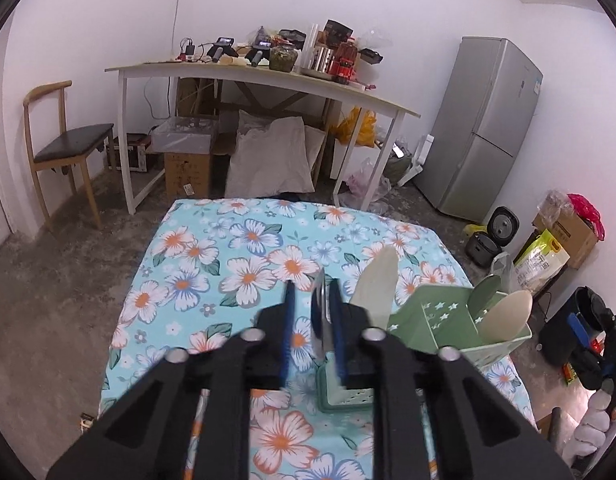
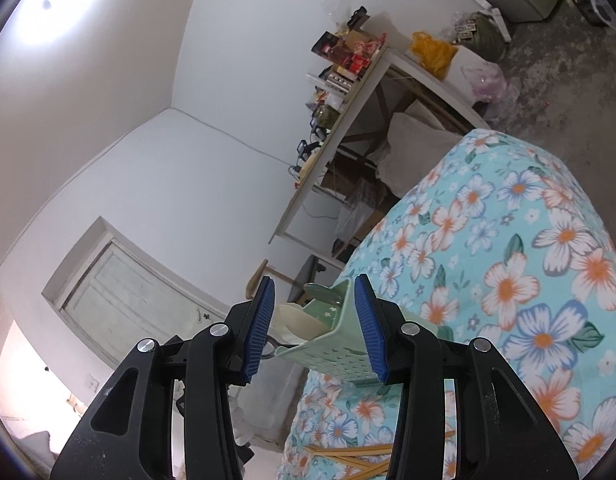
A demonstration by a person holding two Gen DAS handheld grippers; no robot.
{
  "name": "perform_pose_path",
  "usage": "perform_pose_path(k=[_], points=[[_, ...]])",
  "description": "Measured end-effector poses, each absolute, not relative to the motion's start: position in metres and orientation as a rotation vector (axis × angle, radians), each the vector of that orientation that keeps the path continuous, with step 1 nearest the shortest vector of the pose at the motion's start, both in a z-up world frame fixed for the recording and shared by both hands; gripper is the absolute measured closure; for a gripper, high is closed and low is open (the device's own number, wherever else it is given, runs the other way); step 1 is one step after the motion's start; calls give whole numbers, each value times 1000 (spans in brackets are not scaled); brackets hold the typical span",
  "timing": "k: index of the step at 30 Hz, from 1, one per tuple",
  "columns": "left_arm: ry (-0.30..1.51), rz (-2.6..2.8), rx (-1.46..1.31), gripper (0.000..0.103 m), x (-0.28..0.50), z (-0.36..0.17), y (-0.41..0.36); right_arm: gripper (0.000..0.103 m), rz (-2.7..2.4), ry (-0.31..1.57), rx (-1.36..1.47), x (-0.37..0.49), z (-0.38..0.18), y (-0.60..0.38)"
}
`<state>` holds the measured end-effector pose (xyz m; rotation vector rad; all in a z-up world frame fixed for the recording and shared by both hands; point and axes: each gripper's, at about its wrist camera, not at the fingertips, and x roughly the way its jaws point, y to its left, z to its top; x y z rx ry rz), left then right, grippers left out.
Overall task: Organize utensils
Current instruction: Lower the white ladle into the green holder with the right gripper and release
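My left gripper (image 1: 313, 298) holds a metal spoon (image 1: 319, 320) between its blue pads, handle down over a small green holder (image 1: 344, 394) on the floral cloth. A larger green utensil caddy (image 1: 460, 328) at right holds a cream spatula (image 1: 378, 280), a green scoop (image 1: 484, 290) and a cream spoon (image 1: 508, 314). My right gripper (image 2: 316, 320) is open, its pads on either side of the green caddy (image 2: 332, 352), not clamped on it. Wooden chopsticks (image 2: 348, 456) lie on the cloth below.
The floral-clothed table (image 1: 236, 264) fills the middle. Behind it stand a cluttered white desk (image 1: 268, 76), a wooden chair (image 1: 64, 144), a grey fridge (image 1: 484, 128), and boxes and bags (image 1: 564, 232) on the floor at right.
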<state>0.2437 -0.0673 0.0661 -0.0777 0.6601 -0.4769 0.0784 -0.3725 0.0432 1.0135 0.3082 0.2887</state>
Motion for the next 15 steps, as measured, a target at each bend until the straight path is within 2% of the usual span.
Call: perform_pose_path(k=[4, 9, 15], points=[[573, -488, 27, 99, 231, 80, -82, 62, 281, 304, 1023, 74, 40, -376], [371, -496, 351, 99, 194, 96, -128, 62, 282, 299, 1025, 72, 38, -377], [316, -506, 707, 96, 179, 74, -180, 62, 286, 315, 1020, 68, 36, -373]])
